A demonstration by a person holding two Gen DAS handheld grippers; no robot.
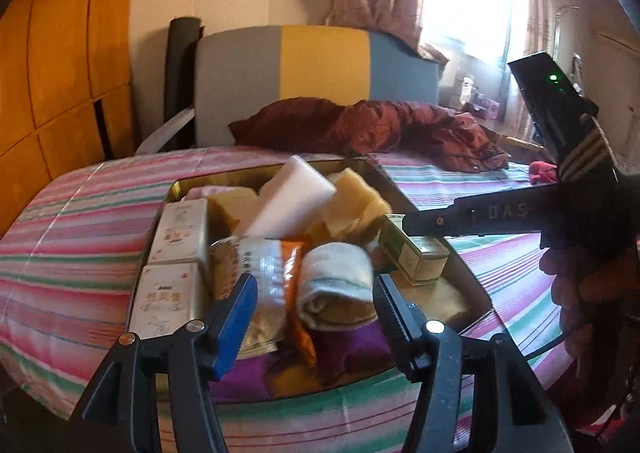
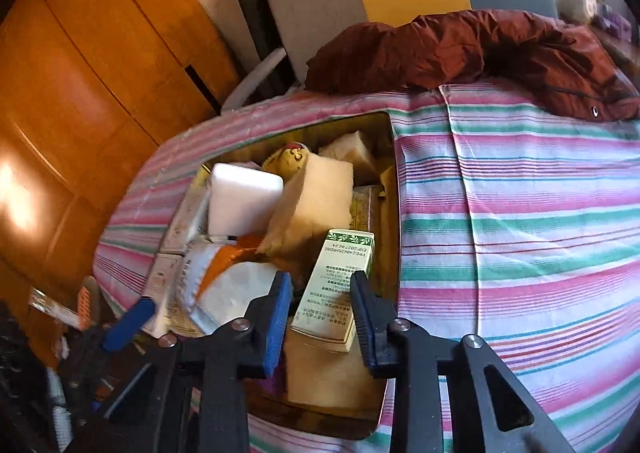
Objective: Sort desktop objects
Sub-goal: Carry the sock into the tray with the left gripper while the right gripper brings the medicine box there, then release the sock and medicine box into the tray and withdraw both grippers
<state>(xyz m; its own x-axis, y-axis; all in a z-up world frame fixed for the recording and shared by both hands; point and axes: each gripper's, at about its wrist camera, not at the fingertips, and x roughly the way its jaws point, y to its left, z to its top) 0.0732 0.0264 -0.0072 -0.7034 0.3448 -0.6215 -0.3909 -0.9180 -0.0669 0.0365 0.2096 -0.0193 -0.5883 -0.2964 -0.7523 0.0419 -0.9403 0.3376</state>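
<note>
The left gripper [image 1: 316, 293] is held half open over a rolled white cloth [image 1: 338, 283], gripping nothing. The right gripper [image 2: 320, 295] is closed on a green-and-white box [image 2: 340, 281] inside the metal tray [image 2: 394, 157] on the striped bed [image 2: 520, 213].

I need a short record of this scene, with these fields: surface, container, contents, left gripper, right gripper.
surface: striped bedcover
container: open metal tin, crowded
contents: white foam block, yellowish sponge, rolled grey cloth, orange-and-silver sachet, green-and-white box, pale boxes along one side
left gripper: open, over the rolled grey cloth and the sachet
right gripper: closed to a narrow gap at the green-and-white box; whether it holds the box cannot be told
</note>
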